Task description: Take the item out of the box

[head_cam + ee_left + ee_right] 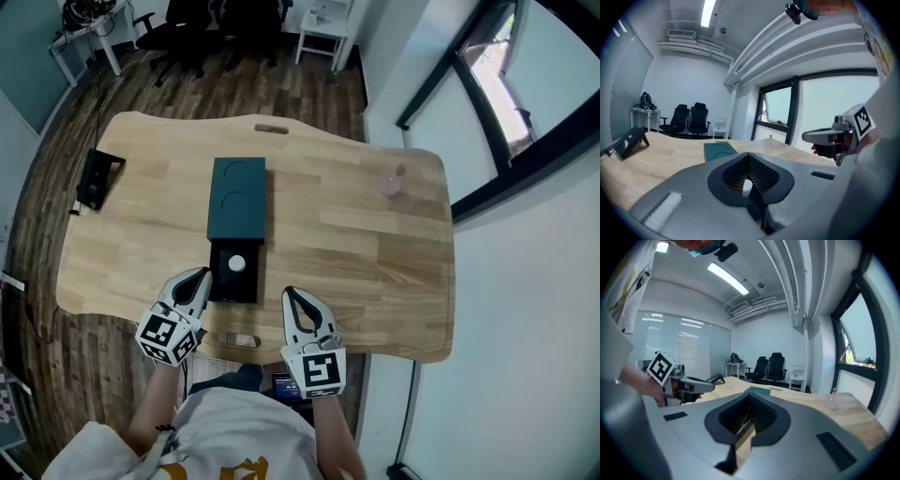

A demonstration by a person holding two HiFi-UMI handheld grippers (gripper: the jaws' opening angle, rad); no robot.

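We log the white round item (235, 264) in the open box (232, 289) on the tabletop (375, 244): about 2 o'clock from the left claw (199, 276), 10 o'clock from the right claw (290, 294). Both claws are closed together, empty. We judge the left one nearer, just beside the box's left wall.

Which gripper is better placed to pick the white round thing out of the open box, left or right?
Left, probably. The left gripper sits right beside the open box, close to the white item; the right gripper is farther away. Both are shut and must open first.
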